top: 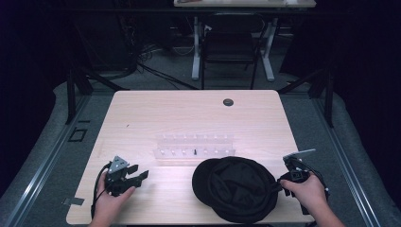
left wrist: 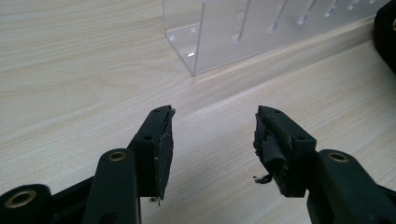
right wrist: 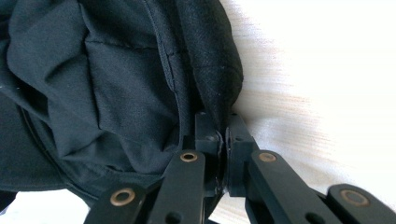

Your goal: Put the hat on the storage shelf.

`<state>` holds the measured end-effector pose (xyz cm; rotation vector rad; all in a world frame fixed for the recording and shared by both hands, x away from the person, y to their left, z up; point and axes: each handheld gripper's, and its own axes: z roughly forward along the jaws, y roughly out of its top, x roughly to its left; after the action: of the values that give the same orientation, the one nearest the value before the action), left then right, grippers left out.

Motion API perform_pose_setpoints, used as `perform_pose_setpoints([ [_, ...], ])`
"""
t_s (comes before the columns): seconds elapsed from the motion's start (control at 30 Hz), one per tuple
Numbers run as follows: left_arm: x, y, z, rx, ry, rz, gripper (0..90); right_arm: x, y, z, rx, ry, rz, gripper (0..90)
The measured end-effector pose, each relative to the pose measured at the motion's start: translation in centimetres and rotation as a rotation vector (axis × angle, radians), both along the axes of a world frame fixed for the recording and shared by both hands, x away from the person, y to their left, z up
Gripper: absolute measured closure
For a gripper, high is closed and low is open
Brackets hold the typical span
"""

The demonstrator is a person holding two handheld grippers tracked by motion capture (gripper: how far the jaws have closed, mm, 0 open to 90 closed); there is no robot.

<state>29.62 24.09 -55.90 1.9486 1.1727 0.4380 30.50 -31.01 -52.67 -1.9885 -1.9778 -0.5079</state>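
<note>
At the lower right of the high view, the right gripper (top: 282, 183) sits at the right edge of a black cap (top: 236, 188), which lies on the near part of the desk (top: 142, 113), just right of centre. In the right gripper view, at the bottom centre of the frame, its fingers (right wrist: 208, 135) are pressed together on a fold of the cap's rim, with the cloth pinched between them; the cap's crown bulges across the left half of that frame. The grasp looks made, but the cap appears to rest flat on the desk, so lifting or moving it is judged to be the part left to do.

At the lower left of the high view, the left gripper (top: 141, 177) lies in the person's hand, well apart from the cap. In the left gripper view its fingers (left wrist: 161, 140) stand wide apart over bare wood with nothing between them.

Farther up, at the centre of the high view, a clear plastic rack (top: 194, 145) with rows of slots stands just beyond the cap. Near the desk's far edge is a small dark grommet (top: 228, 102), and past the desk a dark chair (top: 230, 45) stands on the floor.
</note>
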Motion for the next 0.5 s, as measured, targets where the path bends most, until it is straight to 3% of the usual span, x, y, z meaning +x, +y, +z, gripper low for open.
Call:
perform_pose_setpoints([
  [0.27, 0.0, 0.0, 0.1, 0.004, 0.008, -0.003, 47.1, 0.0, 0.2, 1.0, -0.012, -0.001, 0.008, 87.1],
  [0.5, 0.0, 0.0, 0.0, -0.003, 0.001, 0.000, 47.1, 0.0, 0.1, 1.6, 0.013, -0.007, 0.008, 86.9],
])
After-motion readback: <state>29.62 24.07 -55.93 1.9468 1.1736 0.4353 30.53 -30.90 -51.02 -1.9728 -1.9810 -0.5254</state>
